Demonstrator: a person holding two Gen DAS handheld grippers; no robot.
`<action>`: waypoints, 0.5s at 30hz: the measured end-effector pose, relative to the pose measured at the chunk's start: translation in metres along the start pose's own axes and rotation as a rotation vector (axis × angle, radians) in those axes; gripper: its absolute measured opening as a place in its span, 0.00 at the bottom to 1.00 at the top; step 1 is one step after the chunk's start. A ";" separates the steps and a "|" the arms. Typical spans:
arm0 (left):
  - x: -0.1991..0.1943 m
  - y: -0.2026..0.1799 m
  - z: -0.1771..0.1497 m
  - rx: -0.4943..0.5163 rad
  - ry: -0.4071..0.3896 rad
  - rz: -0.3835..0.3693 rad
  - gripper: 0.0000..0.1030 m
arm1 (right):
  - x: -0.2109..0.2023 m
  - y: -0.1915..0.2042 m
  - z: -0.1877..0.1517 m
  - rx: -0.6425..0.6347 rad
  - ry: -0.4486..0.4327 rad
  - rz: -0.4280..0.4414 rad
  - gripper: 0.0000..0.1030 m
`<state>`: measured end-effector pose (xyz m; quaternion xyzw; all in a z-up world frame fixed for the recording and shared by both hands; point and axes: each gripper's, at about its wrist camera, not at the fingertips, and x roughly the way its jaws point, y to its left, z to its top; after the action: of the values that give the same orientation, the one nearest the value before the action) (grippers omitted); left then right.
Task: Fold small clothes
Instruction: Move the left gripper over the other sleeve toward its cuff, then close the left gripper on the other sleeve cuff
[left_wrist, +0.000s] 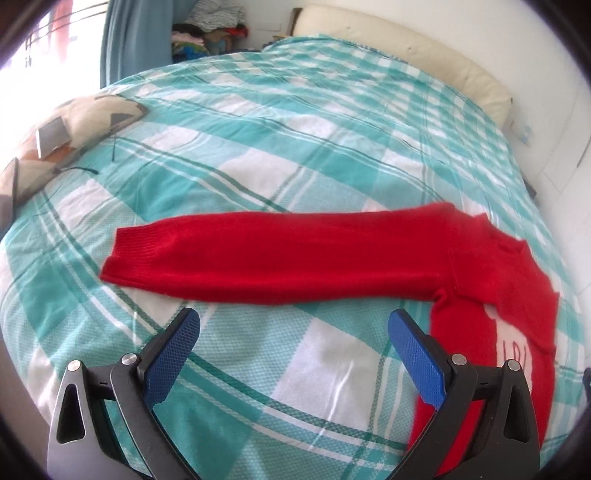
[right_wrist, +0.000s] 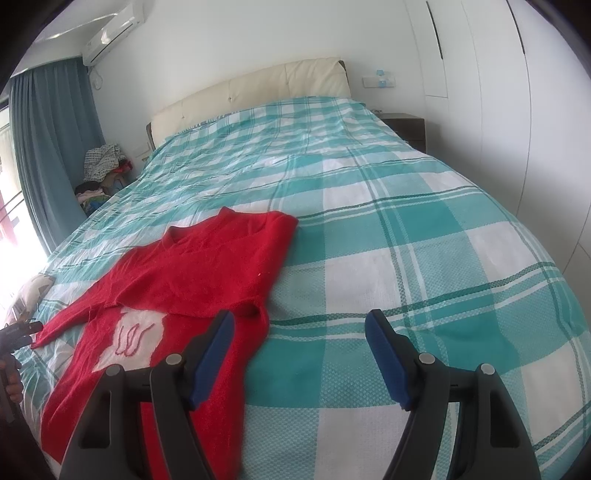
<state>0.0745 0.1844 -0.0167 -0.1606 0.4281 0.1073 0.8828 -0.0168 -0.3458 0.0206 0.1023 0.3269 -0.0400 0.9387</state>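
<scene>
left claw (left_wrist: 293, 338): jaws apart, empty, above bed (left_wrist: 295, 122) | 1 red sweater (left_wrist: 280, 260): flat on checked bedcover, one sleeve (left_wrist: 236, 258) stretched out leftward | 1 patterned pillow (left_wrist: 74, 122) far left | right claw (right_wrist: 299, 341): jaws apart, empty, just beside sweater hem

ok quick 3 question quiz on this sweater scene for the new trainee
1. True or false: the left gripper holds the sweater.
2. Which sleeve state fits? A) stretched out flat on the bed B) tucked under the body C) hanging off the edge
3. Fill in: the right gripper is ___.

Key: 1 false, its jaws are open over the bedcover. 2 A. 3 open, nothing between its pads.
</scene>
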 end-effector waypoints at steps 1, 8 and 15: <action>0.001 0.003 0.000 -0.022 0.004 -0.001 0.99 | -0.001 0.000 0.001 0.001 -0.002 0.002 0.71; 0.004 0.006 -0.007 -0.042 0.037 -0.026 0.99 | -0.002 -0.001 0.001 0.006 -0.004 0.004 0.71; -0.016 0.058 0.022 -0.207 0.012 -0.123 0.99 | -0.003 -0.006 0.002 0.018 -0.009 -0.002 0.71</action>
<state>0.0610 0.2457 -0.0023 -0.2773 0.4095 0.0957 0.8638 -0.0189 -0.3518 0.0232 0.1102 0.3226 -0.0445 0.9391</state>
